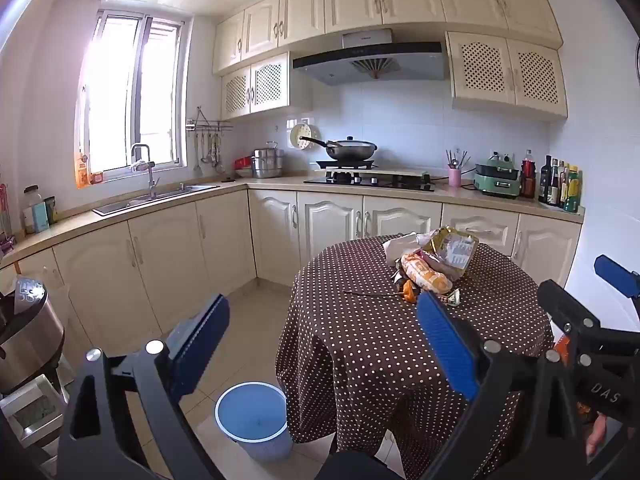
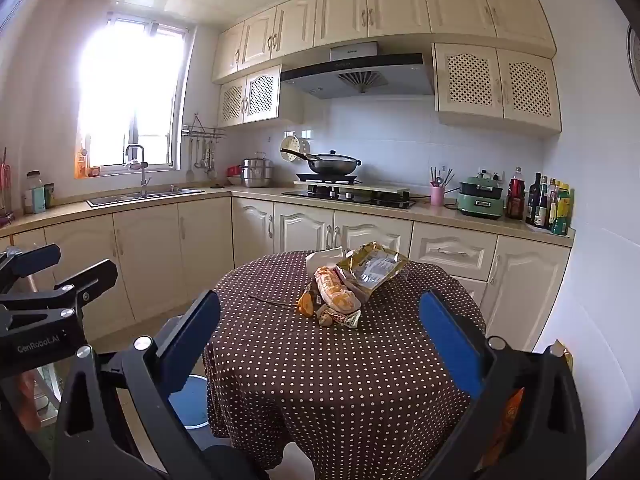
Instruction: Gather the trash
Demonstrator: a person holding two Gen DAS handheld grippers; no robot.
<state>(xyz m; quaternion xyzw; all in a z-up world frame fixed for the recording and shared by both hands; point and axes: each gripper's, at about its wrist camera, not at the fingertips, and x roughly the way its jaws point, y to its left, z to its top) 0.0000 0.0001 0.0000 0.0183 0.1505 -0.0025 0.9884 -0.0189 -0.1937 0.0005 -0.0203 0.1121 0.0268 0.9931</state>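
Wrappers point(image 2: 352, 280) lie piled on the bench point(image 2: 340, 360); bin point(image 1: 256, 420) at 7 o'clock. Both claws, left point(image 1: 320, 344) and right point(image 2: 320, 344), spread apart, empty, tilted slightly down.

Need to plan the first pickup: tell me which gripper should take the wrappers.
Right, probably. The right gripper is open and frames the wrapper pile squarely; the left gripper, also open, sits off towards the blue bin.

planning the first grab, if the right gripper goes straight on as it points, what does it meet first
Probably the wrapper pile on the table; the open right gripper has nothing nearer in line, though depth is unclear.
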